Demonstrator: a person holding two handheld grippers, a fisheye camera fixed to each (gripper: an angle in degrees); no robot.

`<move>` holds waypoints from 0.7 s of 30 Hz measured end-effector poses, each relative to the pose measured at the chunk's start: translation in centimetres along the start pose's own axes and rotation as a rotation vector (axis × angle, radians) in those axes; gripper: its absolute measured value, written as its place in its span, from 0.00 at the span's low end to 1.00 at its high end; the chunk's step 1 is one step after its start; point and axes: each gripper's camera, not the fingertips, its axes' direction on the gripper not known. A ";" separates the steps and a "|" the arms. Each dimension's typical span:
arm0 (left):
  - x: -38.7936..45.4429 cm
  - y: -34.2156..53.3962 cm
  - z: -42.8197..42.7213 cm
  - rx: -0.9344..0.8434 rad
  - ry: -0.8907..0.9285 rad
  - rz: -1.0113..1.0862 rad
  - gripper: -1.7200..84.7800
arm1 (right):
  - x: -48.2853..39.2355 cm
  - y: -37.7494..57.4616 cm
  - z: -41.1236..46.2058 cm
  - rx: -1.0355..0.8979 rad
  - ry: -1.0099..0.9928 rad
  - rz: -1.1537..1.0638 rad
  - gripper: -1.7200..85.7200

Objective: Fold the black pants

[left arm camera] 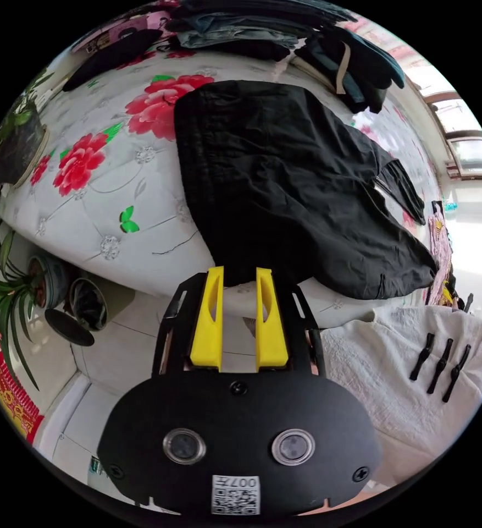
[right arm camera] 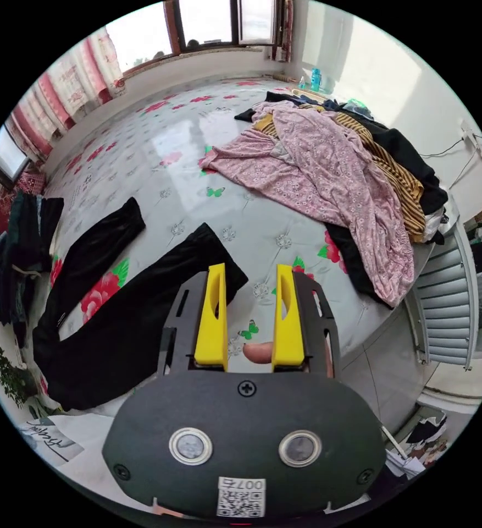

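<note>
Flowered bedding (left arm camera: 87,181) carries the black pants (left arm camera: 284,187) at frame centre. Left gripper (left arm camera: 239,275), jaws spread, hovers at the waistband; right gripper (right arm camera: 250,272), also spread, near a leg. Better pinch both layers squarely.

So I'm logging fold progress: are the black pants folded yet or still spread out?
Spread out. The black pants lie flat on the floral bed with both legs splayed apart; both grippers are open, holding nothing.
</note>
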 end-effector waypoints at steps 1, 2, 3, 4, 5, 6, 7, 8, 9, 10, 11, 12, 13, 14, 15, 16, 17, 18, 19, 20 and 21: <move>0.6 0.1 0.8 0.001 -0.035 0.018 0.12 | -0.1 0.9 0.6 -0.032 -0.034 -0.009 0.13; 0.9 0.3 1.0 0.008 -0.053 0.025 0.12 | -0.2 1.4 0.9 -0.046 -0.053 -0.013 0.13; 1.3 0.5 1.4 0.013 -0.084 0.043 0.12 | -0.7 2.5 1.7 -0.071 -0.108 -0.035 0.12; 1.6 0.5 1.8 0.006 -0.104 0.061 0.11 | -1.4 3.6 2.5 -0.101 -0.157 -0.072 0.12; 1.6 0.4 1.9 -0.002 -0.107 0.068 0.11 | -1.8 4.0 3.0 -0.119 -0.168 -0.087 0.12; 1.3 0.2 2.1 -0.025 -0.104 0.083 0.10 | -2.8 4.8 3.8 -0.145 -0.184 -0.121 0.12; 0.8 -0.1 2.1 -0.053 -0.090 0.092 0.08 | -3.8 5.4 4.5 -0.157 -0.197 -0.152 0.12; 0.6 -0.3 2.0 -0.068 -0.099 0.091 0.07 | -4.4 5.7 4.7 -0.162 -0.204 -0.168 0.12; 0.3 -0.2 1.5 -0.087 -0.142 0.119 0.04 | -5.4 6.0 5.2 -0.171 -0.210 -0.198 0.12; 0.1 0.0 1.1 -0.110 -0.175 0.165 0.02 | -6.3 6.3 5.7 -0.192 -0.202 -0.222 0.12; 0.0 0.2 0.8 -0.117 -0.188 0.185 0.02 | -6.7 6.4 6.0 -0.212 -0.193 -0.232 0.12; -0.5 0.7 0.4 -0.131 -0.220 0.208 0.01 | -7.3 6.7 6.9 -0.271 -0.157 -0.245 0.11; -1.2 1.2 0.1 -0.151 -0.241 0.211 0.01 | -7.6 7.3 7.6 -0.308 -0.078 -0.256 0.11; -1.7 1.6 0.0 -0.157 -0.244 0.207 0.01 | -7.9 7.6 7.2 -0.268 -0.076 -0.286 0.11; -2.7 2.3 -0.1 -0.160 -0.237 0.190 0.01 | -7.8 8.0 7.3 -0.294 -0.015 -0.284 0.11; -3.8 3.1 -0.3 -0.149 -0.218 0.159 0.01 | -7.3 8.1 7.0 -0.290 -0.043 -0.269 0.10; -4.4 3.5 -0.5 -0.138 -0.210 0.136 0.01 | -7.0 8.1 6.9 -0.310 -0.044 -0.249 0.10; -5.5 4.6 -1.2 -0.110 -0.225 0.078 0.01 | -6.3 8.0 6.6 -0.331 -0.044 -0.218 0.10; -6.6 5.8 -1.9 -0.085 -0.220 0.046 0.01 | -5.7 7.9 5.7 -0.307 -0.042 -0.201 0.10; -7.2 6.4 -2.3 -0.074 -0.204 0.032 0.01 | -5.5 7.8 5.1 -0.285 -0.043 -0.197 0.10; -8.5 7.5 -3.0 -0.059 -0.182 -0.006 0.01 | -5.3 7.4 3.8 -0.238 -0.054 -0.198 0.10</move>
